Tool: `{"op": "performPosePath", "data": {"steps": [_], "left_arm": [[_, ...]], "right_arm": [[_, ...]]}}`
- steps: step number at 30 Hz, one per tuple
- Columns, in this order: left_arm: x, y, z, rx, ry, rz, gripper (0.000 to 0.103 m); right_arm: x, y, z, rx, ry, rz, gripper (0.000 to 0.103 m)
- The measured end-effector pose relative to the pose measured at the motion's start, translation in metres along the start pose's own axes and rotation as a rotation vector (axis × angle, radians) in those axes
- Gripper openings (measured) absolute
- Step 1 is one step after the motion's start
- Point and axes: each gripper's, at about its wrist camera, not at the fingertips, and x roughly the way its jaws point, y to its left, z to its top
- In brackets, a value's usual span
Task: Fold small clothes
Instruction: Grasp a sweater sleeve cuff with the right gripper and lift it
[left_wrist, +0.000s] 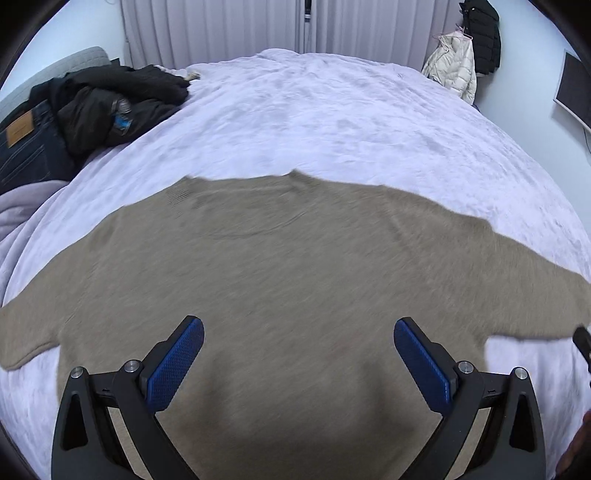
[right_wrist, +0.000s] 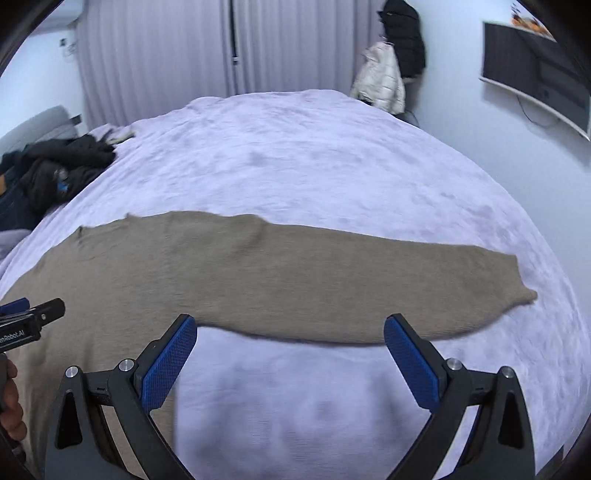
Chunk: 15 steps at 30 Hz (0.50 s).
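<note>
With its blue pads spread wide and nothing between them, the left gripper hangs over the lower middle of the sweater, and whether the pads touch the knit cannot be told. The right gripper is likewise wide open and empty; its left pad sits over the edge of the sweater, while its right pad lies over bare blanket just below the sleeve. From the right wrist view the left gripper's black tip shows at the left edge, above the sweater's body. The tan sweater lies flat on the pale lilac blanket that covers the bed, its body toward the person and both sleeves stretched out sideways; the right sleeve runs far to the right and ends in a cuff. Both views are slightly blurred. At the far left of the bed a heap of dark clothes lies beside jeans, well apart from the sweater. Behind the bed hang curtains. A cream jacket and a black coat hang at the right wall, near a wall-mounted screen.
</note>
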Motion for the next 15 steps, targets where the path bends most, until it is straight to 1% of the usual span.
{"op": "performPosePath", "data": {"steps": [1, 2, 4, 5, 8, 9, 11, 12, 13, 14, 15], "left_arm": [[0.007, -0.010, 0.010, -0.002, 0.012, -0.005, 0.103], [0.014, -0.023, 0.020, 0.000, 0.018, -0.011, 0.103], [0.028, -0.050, 0.037, 0.030, 0.021, -0.031, 0.103], [0.038, -0.066, 0.047, 0.054, 0.028, -0.030, 0.103], [0.068, -0.092, 0.062, 0.099, 0.066, 0.033, 0.103], [0.077, -0.096, 0.064, 0.102, 0.078, 0.054, 0.103], [0.091, -0.095, 0.063, 0.079, 0.105, 0.069, 0.103], [0.099, -0.093, 0.058, 0.059, 0.131, 0.071, 0.103], [0.103, -0.089, 0.051, 0.037, 0.154, 0.056, 0.103], [0.102, -0.086, 0.041, 0.016, 0.153, 0.042, 0.103], [0.097, -0.085, 0.032, 0.012, 0.135, 0.039, 0.103]], "right_arm": [[0.003, -0.023, 0.000, 0.049, 0.001, -0.017, 0.101], [0.008, -0.044, 0.000, 0.098, 0.021, -0.039, 0.101], [0.021, -0.082, 0.000, 0.182, 0.060, -0.052, 0.101], [0.025, -0.100, -0.001, 0.216, 0.063, -0.058, 0.101], [0.042, -0.132, 0.000, 0.283, 0.114, -0.063, 0.101], [0.041, -0.139, 0.001, 0.292, 0.107, -0.065, 0.101], [0.043, -0.152, 0.004, 0.313, 0.095, -0.055, 0.101], [0.045, -0.158, 0.006, 0.320, 0.089, -0.051, 0.101], [0.047, -0.163, 0.008, 0.329, 0.080, -0.041, 0.101], [0.048, -0.167, 0.010, 0.335, 0.069, -0.035, 0.101], [0.051, -0.172, 0.013, 0.343, 0.062, -0.030, 0.101]]}}
